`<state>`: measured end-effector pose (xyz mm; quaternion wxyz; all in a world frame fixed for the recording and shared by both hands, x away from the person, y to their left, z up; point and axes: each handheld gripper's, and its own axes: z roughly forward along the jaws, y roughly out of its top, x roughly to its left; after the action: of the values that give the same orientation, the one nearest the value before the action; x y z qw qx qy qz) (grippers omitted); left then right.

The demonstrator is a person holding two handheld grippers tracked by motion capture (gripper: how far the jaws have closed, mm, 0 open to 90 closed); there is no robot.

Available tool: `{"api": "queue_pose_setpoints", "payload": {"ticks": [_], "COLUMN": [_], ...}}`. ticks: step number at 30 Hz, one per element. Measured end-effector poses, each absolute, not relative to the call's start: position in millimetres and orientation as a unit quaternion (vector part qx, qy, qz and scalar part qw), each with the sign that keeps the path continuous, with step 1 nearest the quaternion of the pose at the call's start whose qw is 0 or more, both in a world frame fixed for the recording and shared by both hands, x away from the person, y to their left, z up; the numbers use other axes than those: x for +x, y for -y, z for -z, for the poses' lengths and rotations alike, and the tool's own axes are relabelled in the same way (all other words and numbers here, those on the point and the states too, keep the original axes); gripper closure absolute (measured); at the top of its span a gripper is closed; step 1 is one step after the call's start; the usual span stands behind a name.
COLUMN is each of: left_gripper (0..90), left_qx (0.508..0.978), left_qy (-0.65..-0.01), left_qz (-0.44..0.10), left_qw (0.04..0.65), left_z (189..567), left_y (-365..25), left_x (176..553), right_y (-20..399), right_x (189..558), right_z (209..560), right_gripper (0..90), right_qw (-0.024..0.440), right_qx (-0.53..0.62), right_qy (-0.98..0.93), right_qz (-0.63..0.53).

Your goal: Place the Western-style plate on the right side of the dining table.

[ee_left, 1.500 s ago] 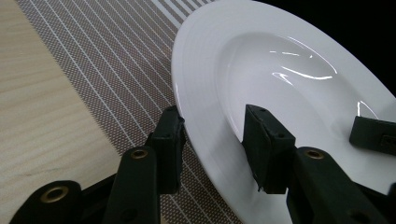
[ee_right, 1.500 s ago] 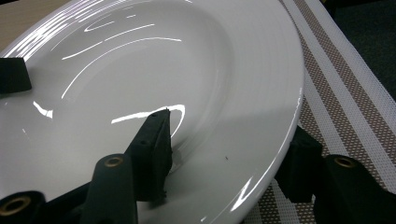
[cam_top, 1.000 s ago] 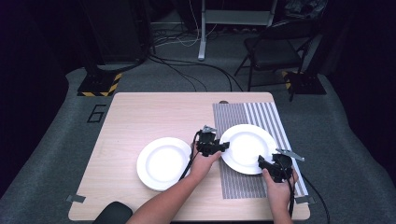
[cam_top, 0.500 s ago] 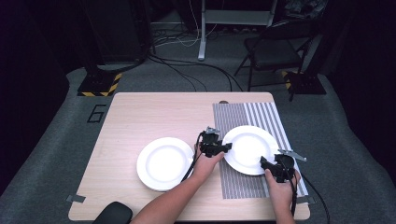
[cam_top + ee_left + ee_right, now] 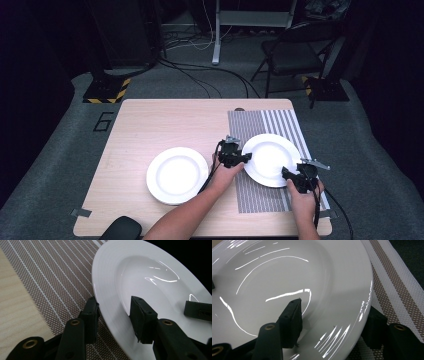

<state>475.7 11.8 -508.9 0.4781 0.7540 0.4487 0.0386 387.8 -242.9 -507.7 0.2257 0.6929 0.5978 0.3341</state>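
A white plate point(image 5: 270, 159) with a broad rim and shallow well, glossy enough to carry curved streaks of reflected light, lies on a striped mat point(image 5: 260, 195) at the right side of the tabletop point(image 5: 165, 125). The mat is woven in brown and white stripes and runs from the far edge toward the near edge. The left gripper point(image 5: 235, 156) meets the plate at its left rim; in the left gripper view its jaws straddle that rim, one under the edge against the mat and one over the well, spread with a gap that the rim does not fill. The right gripper point(image 5: 299, 176) sits at the plate's near right rim, and the right gripper view shows the same stance: one jaw above the white surface, the other outside and below the edge, parted rather than pinching. A second white plate point(image 5: 177, 175) rests on bare wood left of the mat, toward the near edge, apart from the first. On the grey floor beside the tabletop's far left corner a dark "6" point(image 5: 104, 121) is marked.
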Motion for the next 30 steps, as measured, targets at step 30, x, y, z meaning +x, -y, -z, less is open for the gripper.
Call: {"api": "queue_pose_setpoints", "payload": {"ticks": [30], "left_gripper": [59.6], "left_qx": [0.753], "left_qy": [-0.46], "left_qz": [-0.036], "left_qw": [0.468], "left_z": [517.9], "left_y": [-7.4], "left_x": [483.0], "right_y": [245.2], "right_x": [392.4], "right_z": [513.7], "right_gripper": [42.3], "right_qw": [0.216], "right_qx": [0.701], "right_qy": [-0.596], "right_qz": [-0.326]}}
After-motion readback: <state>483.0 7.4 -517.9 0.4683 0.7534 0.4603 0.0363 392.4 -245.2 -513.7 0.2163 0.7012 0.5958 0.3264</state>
